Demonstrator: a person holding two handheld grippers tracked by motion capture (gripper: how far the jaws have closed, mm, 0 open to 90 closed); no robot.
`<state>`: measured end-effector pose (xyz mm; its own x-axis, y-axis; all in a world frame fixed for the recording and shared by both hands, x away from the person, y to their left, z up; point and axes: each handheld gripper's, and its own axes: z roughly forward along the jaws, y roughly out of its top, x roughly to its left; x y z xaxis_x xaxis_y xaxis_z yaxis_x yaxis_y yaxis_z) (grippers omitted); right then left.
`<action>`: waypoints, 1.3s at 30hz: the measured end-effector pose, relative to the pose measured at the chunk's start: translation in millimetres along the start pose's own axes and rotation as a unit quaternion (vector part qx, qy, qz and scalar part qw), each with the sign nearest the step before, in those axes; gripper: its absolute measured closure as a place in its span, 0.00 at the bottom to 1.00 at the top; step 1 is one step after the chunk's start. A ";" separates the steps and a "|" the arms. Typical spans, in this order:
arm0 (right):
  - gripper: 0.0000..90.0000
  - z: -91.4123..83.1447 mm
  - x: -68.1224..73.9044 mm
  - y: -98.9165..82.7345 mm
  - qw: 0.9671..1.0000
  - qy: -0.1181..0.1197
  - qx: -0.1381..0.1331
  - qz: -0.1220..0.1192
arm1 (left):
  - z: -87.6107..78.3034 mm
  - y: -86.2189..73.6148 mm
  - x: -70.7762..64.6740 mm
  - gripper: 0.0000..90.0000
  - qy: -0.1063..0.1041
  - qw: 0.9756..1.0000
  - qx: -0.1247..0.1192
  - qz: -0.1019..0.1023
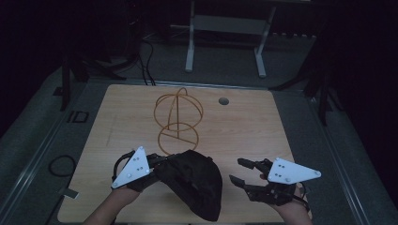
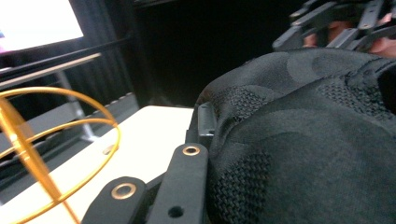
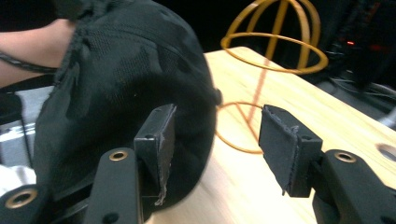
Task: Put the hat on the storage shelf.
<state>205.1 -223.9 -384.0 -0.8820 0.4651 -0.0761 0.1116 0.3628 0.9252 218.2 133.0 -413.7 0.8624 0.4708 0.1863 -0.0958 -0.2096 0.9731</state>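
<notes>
On the left of the high view, the left gripper (image 1: 157, 165) is seen low over the near edge of the wooden table (image 1: 234, 126), with its grey three-cornered plate on top and a forearm coming in from the bottom. Its jaws are pinched right down on the edge of a black cap (image 1: 195, 185), and in the left gripper view the patterned, partly mesh fabric of the cap (image 2: 303, 140) is bunched up hard against the 1 jaw that can be made out, so the other jaw is pretty much buried in cloth. The cap is held up just off the table near the front edge, between the 2 grippers, with its lower end hanging down toward the person. Behind it, around the middle of the table, a gold wire stand (image 1: 179, 123) is set upright, made of a round base ring, a stem and a dome of hoops on top; it is kept apart from the cap. Over on the right, the right gripper (image 1: 241, 172) is held beside the cap without touching it. Its jaws are spread, nothing is gripped between the 2 pads (image 3: 285, 149), and in the right gripper view the cap (image 3: 121, 93) is seen just behind the left-hand pad.
</notes>
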 end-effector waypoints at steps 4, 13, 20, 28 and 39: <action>0.50 8.6 8.5 5.8 0.999 0.029 0.001 -0.019 | -0.6 2.8 0.4 0.99 -0.016 1.000 -0.005 0.000; 0.48 26.7 14.8 14.5 0.997 0.059 0.006 -0.052 | 1.2 6.4 -2.9 0.99 -0.050 0.999 -0.013 0.004; 0.52 37.8 15.7 18.4 0.994 0.080 0.014 -0.069 | 3.3 10.5 -3.2 0.99 -0.071 0.997 -0.021 0.000; 0.81 42.0 19.5 20.8 0.993 0.081 0.013 -0.086 | 5.7 10.2 -2.2 0.99 -0.072 0.997 -0.017 -0.002; 0.98 39.2 12.8 18.5 0.995 0.087 -0.005 -0.056 | 9.3 8.2 -1.3 0.98 -0.052 0.999 0.005 -0.010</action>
<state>213.8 -179.5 -382.5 -0.9544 0.2757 -0.1142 0.0045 0.3960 0.9182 220.9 122.8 -407.2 0.9115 0.3827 0.1510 -0.0732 -0.2102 0.9749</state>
